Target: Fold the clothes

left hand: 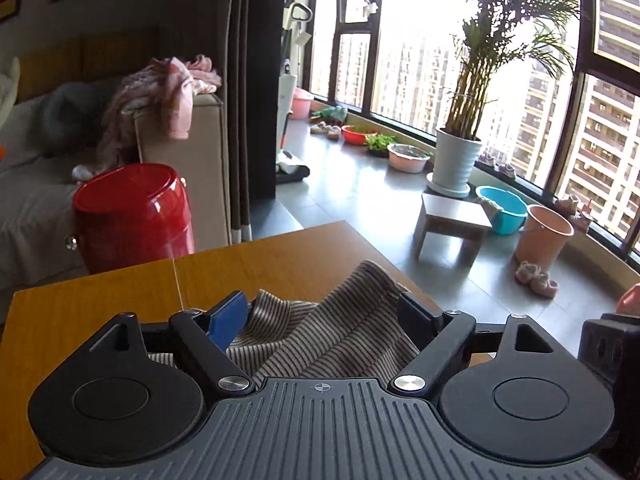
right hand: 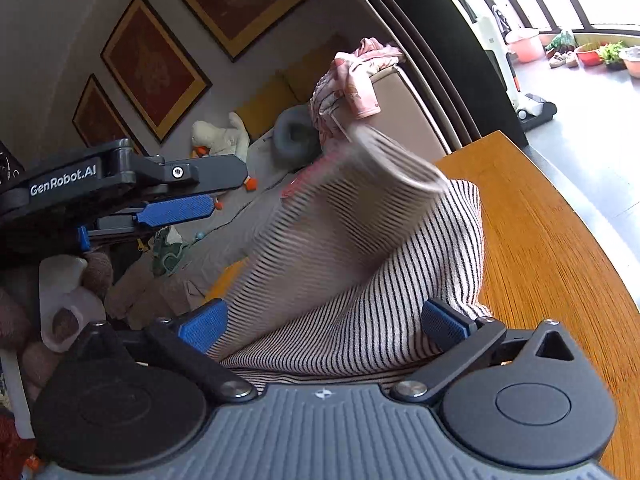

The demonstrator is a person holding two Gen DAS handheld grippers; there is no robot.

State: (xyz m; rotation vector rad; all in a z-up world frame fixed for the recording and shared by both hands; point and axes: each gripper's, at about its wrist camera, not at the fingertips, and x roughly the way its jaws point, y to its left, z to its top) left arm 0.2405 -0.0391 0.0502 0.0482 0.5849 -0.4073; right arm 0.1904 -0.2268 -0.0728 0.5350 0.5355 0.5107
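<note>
A beige garment with thin dark stripes point(left hand: 316, 336) lies bunched on the wooden table point(left hand: 120, 292). My left gripper point(left hand: 322, 312) is open, its jaws wide apart on either side of the cloth. My right gripper point(right hand: 324, 322) is open too, its blue pads point(right hand: 204, 324) flanking the same striped garment point(right hand: 360, 280). One part of the cloth stands up blurred in the right wrist view. The left gripper point(right hand: 176, 208) shows at the left of the right wrist view, side on, apart from the cloth.
A red bucket point(left hand: 134, 216) stands just beyond the table's far left edge. A sofa point(left hand: 40, 160) with pink clothes point(left hand: 168, 88) and soft toys point(right hand: 220, 136) is behind. To the right are a potted palm point(left hand: 460, 156), a small stool point(left hand: 452, 220), basins and a pink bucket point(left hand: 542, 236).
</note>
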